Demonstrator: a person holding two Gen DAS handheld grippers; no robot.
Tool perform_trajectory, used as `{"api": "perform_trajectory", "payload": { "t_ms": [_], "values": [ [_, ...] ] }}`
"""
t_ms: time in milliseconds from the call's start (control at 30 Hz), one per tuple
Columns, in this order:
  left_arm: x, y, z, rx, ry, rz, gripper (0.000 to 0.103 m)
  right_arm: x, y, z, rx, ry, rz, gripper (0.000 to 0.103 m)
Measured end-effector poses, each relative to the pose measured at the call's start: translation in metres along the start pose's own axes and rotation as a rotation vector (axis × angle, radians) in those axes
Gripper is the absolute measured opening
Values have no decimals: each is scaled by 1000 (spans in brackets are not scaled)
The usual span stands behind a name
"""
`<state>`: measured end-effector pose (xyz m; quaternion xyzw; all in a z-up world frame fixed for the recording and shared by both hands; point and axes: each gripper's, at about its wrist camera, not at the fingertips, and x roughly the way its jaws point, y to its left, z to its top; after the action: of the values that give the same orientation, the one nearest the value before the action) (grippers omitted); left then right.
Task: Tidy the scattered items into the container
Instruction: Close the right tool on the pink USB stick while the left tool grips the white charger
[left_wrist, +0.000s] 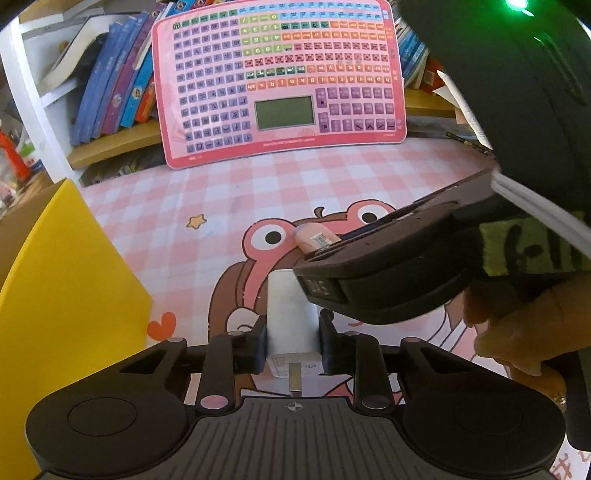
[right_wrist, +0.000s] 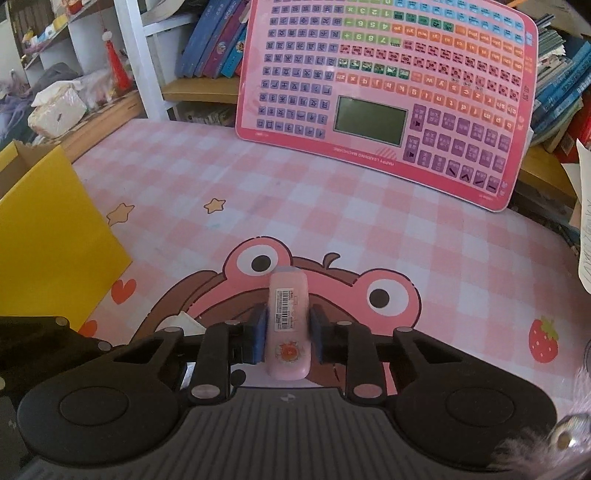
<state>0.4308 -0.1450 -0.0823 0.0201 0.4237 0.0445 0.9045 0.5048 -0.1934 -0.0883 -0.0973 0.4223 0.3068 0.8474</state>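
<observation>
Currently: left claw (left_wrist: 291, 343) grasps white charger (left_wrist: 290, 314); right claw (right_wrist: 288, 334) grasps pink tube (right_wrist: 288, 325); yellow box (right_wrist: 48, 236) left of tube, toy keyboard (right_wrist: 388, 92) behind.

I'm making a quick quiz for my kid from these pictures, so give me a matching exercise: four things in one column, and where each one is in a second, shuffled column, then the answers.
Things
1. white charger plug
2. pink tube
3. yellow box
4. pink learning machine

Places
A. propped against the bookshelf at the back of the table
B. between the fingers of the right claw
C. at the left edge of the table
D. between the fingers of the left claw

Pairs: 1-D, 2-B, 3-C, 4-A
</observation>
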Motion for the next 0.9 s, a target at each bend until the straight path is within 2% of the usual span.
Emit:
{"api": "perform_trajectory", "payload": {
  "t_ms": [433,667,900],
  "values": [
    [-49,0,-11,-51,-28,-140,25,-61,-2,-22,133,-27,15,23],
    [-78,2,-25,-13,-31,-204,25,-96,10,-31,160,-53,-11,23],
    [-118,17,-42,45,-71,-277,25,-128,29,-49,200,-56,-56,23]
  ]
}}
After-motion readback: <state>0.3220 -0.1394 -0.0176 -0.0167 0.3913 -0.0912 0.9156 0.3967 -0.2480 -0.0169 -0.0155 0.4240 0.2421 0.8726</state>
